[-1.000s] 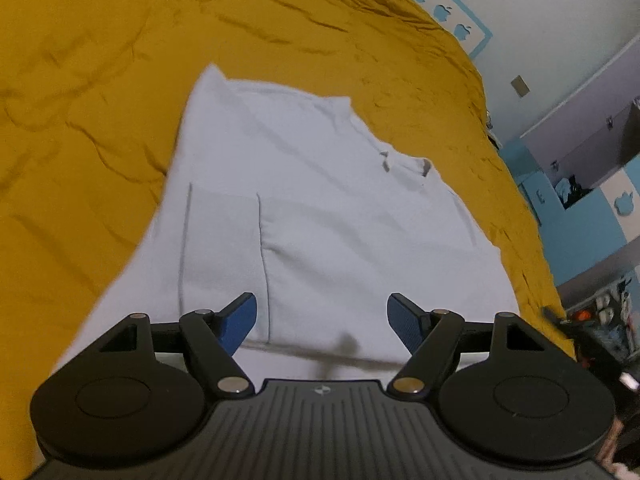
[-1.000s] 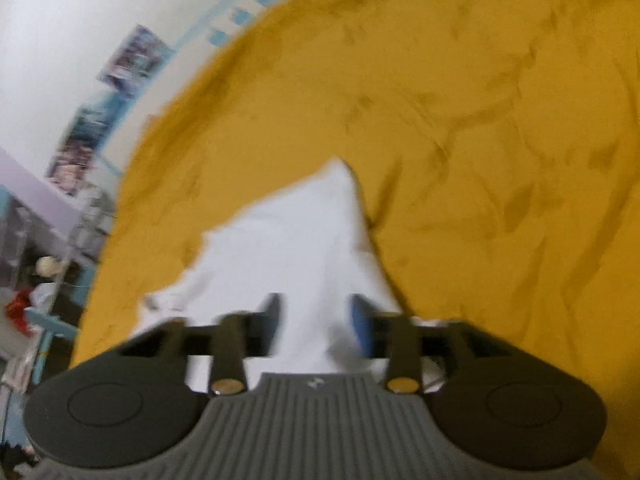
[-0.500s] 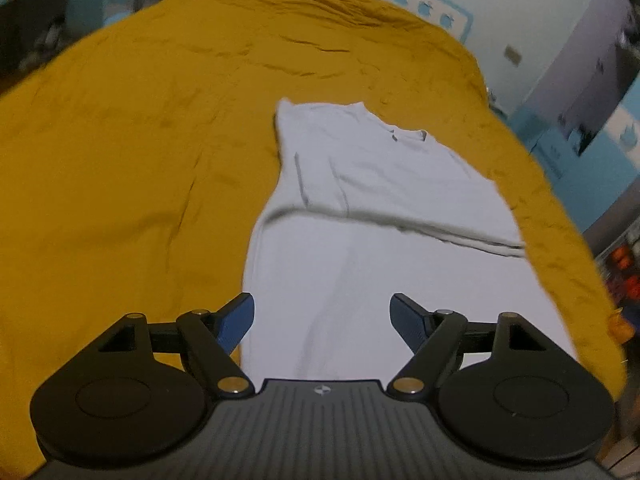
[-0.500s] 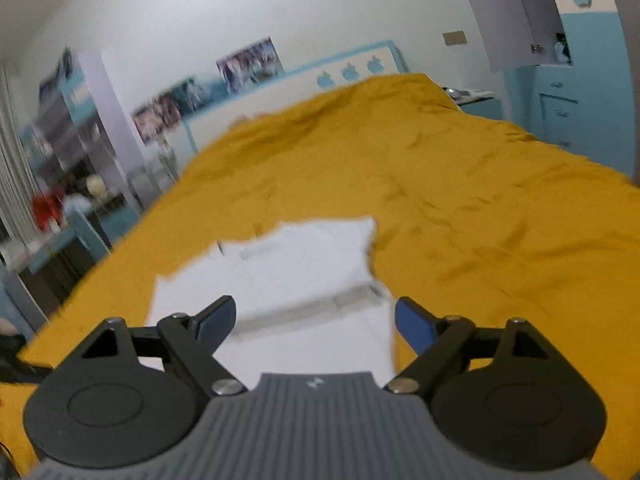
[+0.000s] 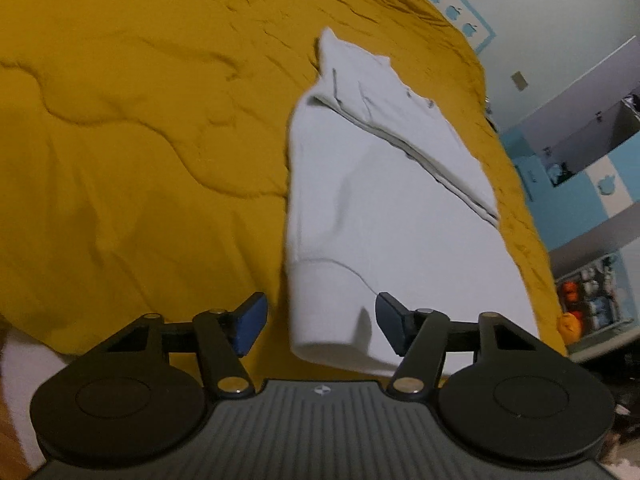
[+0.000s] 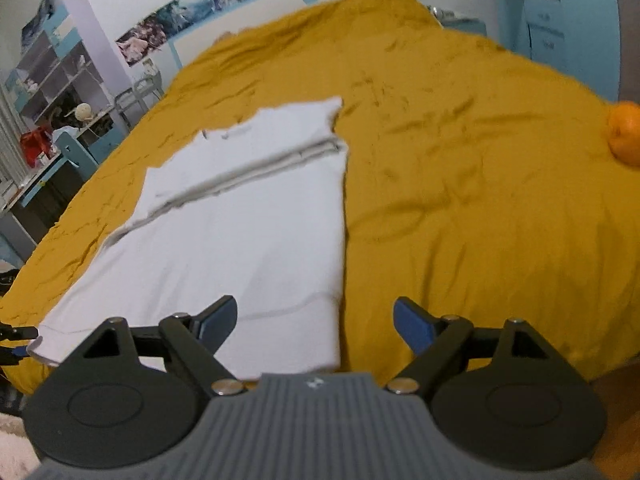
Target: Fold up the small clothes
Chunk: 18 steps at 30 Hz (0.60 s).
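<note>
Both claws have pulled back to the near hem of the white shirt point(image 5: 392, 208) on the bed point(image 5: 140, 140) — the left claw point(image 5: 320, 322) closing around its near corner without pinching yet, the right claw point(image 6: 316, 326) released wide — so the next fold looks ready to start.

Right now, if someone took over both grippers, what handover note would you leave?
Left gripper: jaws closing, near left hem corner between them, nothing pinched yet.
Right gripper: open, empty, over the right hem corner.
White cotton T-shirt lies on the mustard-yellow bedspread, collar end away from the grippers.
Done: sides folded in; a layered fold edge crosses the shirt near the collar.
Left: probably grip both hem corners and fold towards the collar.
</note>
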Available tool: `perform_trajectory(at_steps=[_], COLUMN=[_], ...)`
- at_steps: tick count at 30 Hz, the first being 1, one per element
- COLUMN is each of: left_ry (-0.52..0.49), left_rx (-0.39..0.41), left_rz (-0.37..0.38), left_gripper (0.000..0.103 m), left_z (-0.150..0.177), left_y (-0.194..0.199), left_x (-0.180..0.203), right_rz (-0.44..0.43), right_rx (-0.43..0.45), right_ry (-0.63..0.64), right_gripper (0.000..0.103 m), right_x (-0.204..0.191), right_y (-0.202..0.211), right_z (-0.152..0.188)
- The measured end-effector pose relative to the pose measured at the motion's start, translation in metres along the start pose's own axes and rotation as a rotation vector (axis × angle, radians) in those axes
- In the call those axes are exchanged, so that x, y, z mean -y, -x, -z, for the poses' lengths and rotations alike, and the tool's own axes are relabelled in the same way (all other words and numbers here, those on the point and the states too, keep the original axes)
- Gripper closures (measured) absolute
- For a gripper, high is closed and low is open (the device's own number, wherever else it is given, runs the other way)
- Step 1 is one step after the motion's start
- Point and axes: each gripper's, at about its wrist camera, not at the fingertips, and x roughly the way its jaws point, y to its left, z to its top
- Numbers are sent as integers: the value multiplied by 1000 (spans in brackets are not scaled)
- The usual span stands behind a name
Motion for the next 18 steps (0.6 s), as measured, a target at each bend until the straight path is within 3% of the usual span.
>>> perform_trajectory(at_steps=[13,16,18], left_ry=[28,16,14], left_rx=[-58,-68,-72], left_rz=[85,98,103], left_gripper=[31,31,31], left_z=[6,8,10], left_y=[-19,-18,-20], left_x=[-5,-4,-3], right_rz=[-91,-102,-106], right_rx=[-61,-75,-89], right_ry=[-110,-88,-72], right_gripper=[21,21,32], right_x=[9,4,0], right_y=[-32,-38,-41], right_z=[-1,-2,-3])
